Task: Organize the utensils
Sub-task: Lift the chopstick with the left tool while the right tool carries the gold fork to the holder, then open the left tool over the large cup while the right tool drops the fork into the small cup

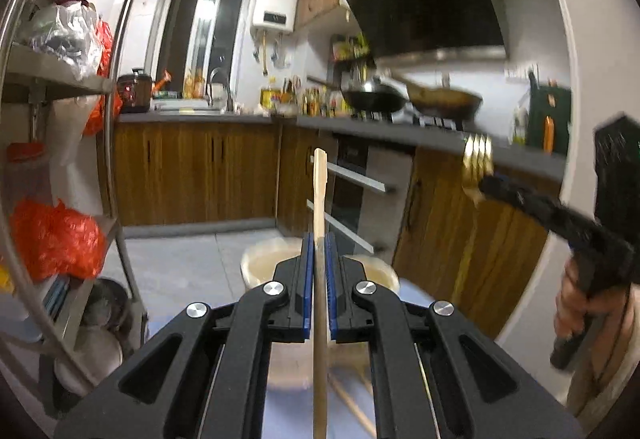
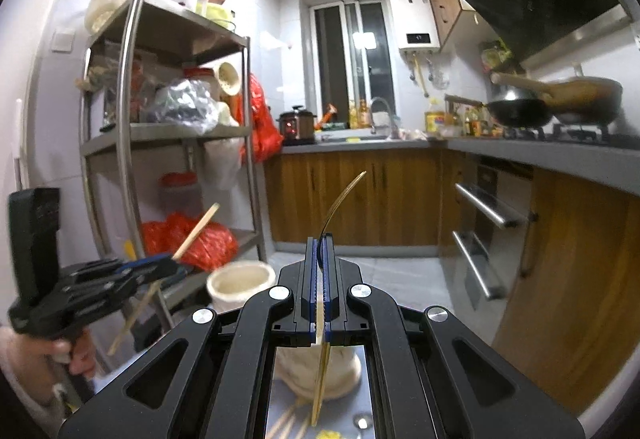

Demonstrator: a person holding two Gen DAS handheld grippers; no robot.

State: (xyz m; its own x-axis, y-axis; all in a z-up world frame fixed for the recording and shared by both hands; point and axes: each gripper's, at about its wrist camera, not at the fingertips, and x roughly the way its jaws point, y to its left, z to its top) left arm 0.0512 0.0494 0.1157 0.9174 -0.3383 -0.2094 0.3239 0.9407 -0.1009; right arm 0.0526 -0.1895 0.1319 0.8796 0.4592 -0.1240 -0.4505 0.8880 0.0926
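The left tool (image 1: 319, 239) is clamped on a pair of wooden chopsticks (image 1: 320, 191), its blue pads (image 1: 307, 279) pressed against both sides of the sticks. The chopsticks run straight ahead between the fingers, their squared ends well past the tips and their other ends trailing back under the tool body. Ahead of and below the fingertips stands a cream utensil holder (image 1: 264, 263), partly hidden by the tool.

The right tool (image 2: 319, 239) is closed on a gold fork (image 2: 344, 195), seen edge-on: its curved head rises ahead of the fingertips and bends to the right, while the handle passes back between the pads and out below the tool. Just left of and below these fingertips sits the cream utensil holder (image 2: 240, 279), open mouth up. More chopsticks (image 2: 288, 419) lie on the shiny table (image 2: 362, 399) under the tool.

From the right wrist view, the left tool appears far to the left, its chopsticks slanting up and to the right.
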